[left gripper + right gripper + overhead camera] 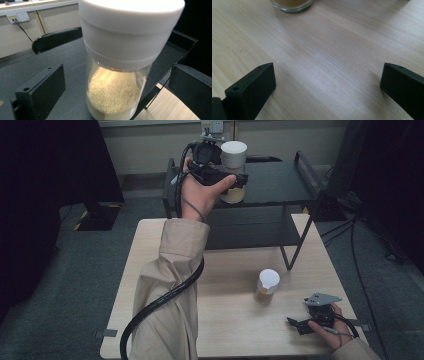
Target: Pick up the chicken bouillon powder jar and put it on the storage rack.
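High view: jar (233,170) near shelf (280,182) edge.

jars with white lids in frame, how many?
2. One jar stands on the black shelf, between the open left gripper jaws. The other jar stands on the wooden table, ahead of the right gripper.

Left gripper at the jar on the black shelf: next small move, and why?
Probably draw the left gripper straight back. Its jaws stand wide, clear of the white-lidded jar, which sits upright on the black shelf, so it looks placed.
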Demonstrator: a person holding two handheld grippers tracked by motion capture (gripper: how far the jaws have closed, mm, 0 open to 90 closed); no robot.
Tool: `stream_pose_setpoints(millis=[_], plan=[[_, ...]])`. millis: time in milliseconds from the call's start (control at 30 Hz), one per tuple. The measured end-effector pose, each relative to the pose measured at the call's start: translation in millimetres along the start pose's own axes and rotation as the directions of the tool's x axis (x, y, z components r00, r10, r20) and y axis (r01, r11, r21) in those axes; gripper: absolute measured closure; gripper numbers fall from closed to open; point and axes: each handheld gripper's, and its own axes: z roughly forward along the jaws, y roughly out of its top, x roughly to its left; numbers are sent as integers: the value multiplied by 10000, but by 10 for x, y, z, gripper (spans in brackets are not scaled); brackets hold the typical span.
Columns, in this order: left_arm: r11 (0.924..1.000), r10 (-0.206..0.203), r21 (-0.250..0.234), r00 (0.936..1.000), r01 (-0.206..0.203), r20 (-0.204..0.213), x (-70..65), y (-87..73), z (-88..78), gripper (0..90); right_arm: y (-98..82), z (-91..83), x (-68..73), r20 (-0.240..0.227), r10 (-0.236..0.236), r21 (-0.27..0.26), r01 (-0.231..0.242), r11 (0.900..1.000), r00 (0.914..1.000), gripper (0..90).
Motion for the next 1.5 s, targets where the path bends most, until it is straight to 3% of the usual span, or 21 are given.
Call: stream_pose_setpoints(millis=[633, 1200, 1500], plan=[[9999, -6, -156, 9997, 10, 233, -14, -215, -2, 13, -14, -15, 8, 6, 39, 2, -39, 10000, 10000, 0], [9992, 242, -339, 9984, -224, 514, -38, -401, -50, 28, -18, -20, 14, 30, 45, 1, -45, 10000, 10000, 0], [9987, 248, -475, 9954, -204, 921, -31, -562, -74, 29, -21, -24, 19, 45, 64, 5, -64, 10000, 10000, 0]])
